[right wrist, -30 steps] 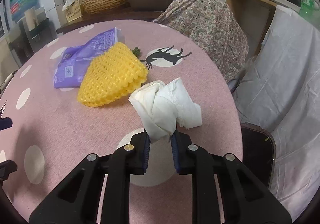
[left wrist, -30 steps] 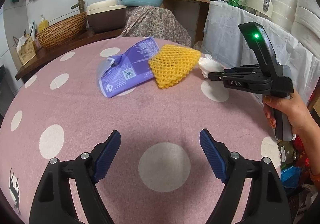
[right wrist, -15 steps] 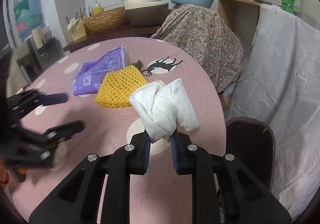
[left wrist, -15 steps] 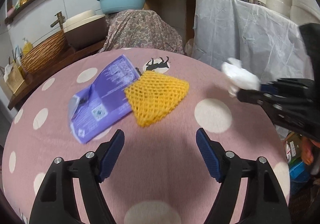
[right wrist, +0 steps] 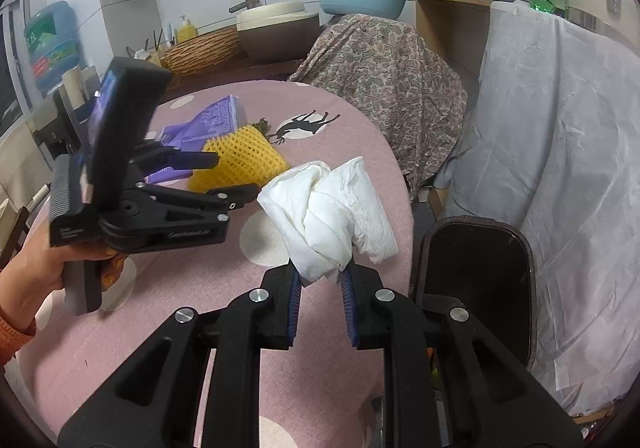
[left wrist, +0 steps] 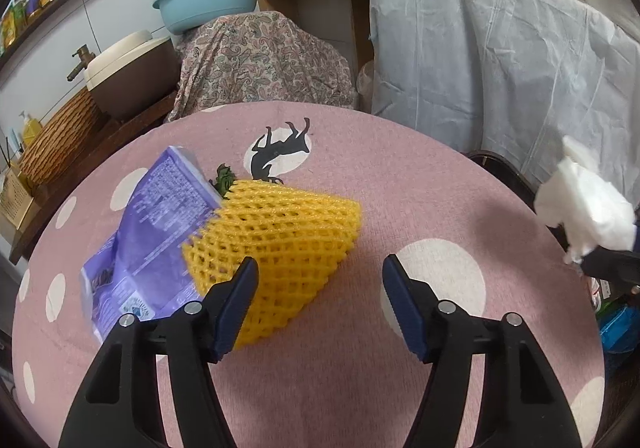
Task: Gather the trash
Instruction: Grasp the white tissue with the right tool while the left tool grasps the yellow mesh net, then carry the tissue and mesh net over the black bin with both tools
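My right gripper point(right wrist: 320, 284) is shut on a crumpled white tissue point(right wrist: 332, 212) and holds it in the air at the table's right edge, beside a dark bin point(right wrist: 476, 272). The tissue also shows at the right in the left wrist view point(left wrist: 588, 208). My left gripper point(left wrist: 318, 284) is open and empty, just above a yellow foam net point(left wrist: 276, 244) that lies on a purple wrapper point(left wrist: 156, 232). In the right wrist view the left gripper point(right wrist: 236, 178) hovers over the net point(right wrist: 244, 156) and the wrapper point(right wrist: 212, 120).
The round table has a pink cloth with white dots point(left wrist: 400, 368). A small green stem point(left wrist: 222, 178) lies behind the net. A grey sheet point(left wrist: 500, 60) hangs at the right. A paisley-covered object point(left wrist: 260, 60) and a blue basin point(left wrist: 208, 4) stand behind the table.
My left gripper has moved forward over the table to the yellow net. My right gripper has lifted the tissue and carried it right, off the table edge toward the dark bin.
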Demonstrator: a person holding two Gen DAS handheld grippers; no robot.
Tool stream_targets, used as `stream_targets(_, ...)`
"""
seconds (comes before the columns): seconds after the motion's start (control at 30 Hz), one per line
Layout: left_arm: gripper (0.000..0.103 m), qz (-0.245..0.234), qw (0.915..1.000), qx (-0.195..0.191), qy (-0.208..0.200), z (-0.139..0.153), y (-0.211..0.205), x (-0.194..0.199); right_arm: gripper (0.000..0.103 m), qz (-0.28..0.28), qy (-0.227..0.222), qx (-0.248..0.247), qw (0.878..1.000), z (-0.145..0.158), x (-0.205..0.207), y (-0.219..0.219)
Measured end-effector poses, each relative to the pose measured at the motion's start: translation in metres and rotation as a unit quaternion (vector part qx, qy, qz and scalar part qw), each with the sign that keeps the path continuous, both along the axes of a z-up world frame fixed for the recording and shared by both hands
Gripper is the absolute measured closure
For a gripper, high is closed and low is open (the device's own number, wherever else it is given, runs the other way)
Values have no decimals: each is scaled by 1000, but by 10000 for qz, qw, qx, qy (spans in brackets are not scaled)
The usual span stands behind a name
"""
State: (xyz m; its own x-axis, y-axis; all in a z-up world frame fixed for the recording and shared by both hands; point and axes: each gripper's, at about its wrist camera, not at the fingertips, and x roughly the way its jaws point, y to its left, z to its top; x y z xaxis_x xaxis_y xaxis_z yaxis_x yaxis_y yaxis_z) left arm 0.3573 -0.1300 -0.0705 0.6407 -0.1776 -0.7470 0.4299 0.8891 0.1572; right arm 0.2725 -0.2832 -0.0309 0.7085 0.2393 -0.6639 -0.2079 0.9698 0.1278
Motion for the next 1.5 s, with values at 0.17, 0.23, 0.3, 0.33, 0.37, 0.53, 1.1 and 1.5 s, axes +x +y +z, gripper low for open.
stream_targets(0.17, 59, 115, 9998, -2, 138, -7, 1, 11, 84, -73, -12, 72, 9999, -1, -5, -7)
stream_targets(0.23, 65, 163, 9998, 1, 132, -8, 3, 14, 84, -93, -13, 100, 9999, -1, -6, -10)
stream_targets(0.3, 70, 188, 9997, -39, 131, -8, 5, 16, 84, -123, -23, 128, 9998, -1, -9, -11)
stream_targets(0.33, 73, 213, 9997, -77, 131, -7, 6, 16, 84, -133, -24, 143, 9998, -1, -10, -13)
stream_targets(0.37, 75, 233, 9996, -126, 129, -7, 8, 17, 84, -152, -31, 166, 9997, -1, -11, -14)
stream_targets(0.53, 86, 314, 9989, -346, 81, -5, 15, 14, 84, -218, -99, 209, 9995, -2, -18, -16)
stream_targets(1.1, 89, 37, 9911, -1317, -180, 31, 26, -69, 84, -154, -255, 646, 9975, -7, -37, -29)
stream_targets(1.5, 89, -812, 9842, -1551, -259, 44, -37, -124, 84, -527, -428, 828, 9942, -13, -75, -71)
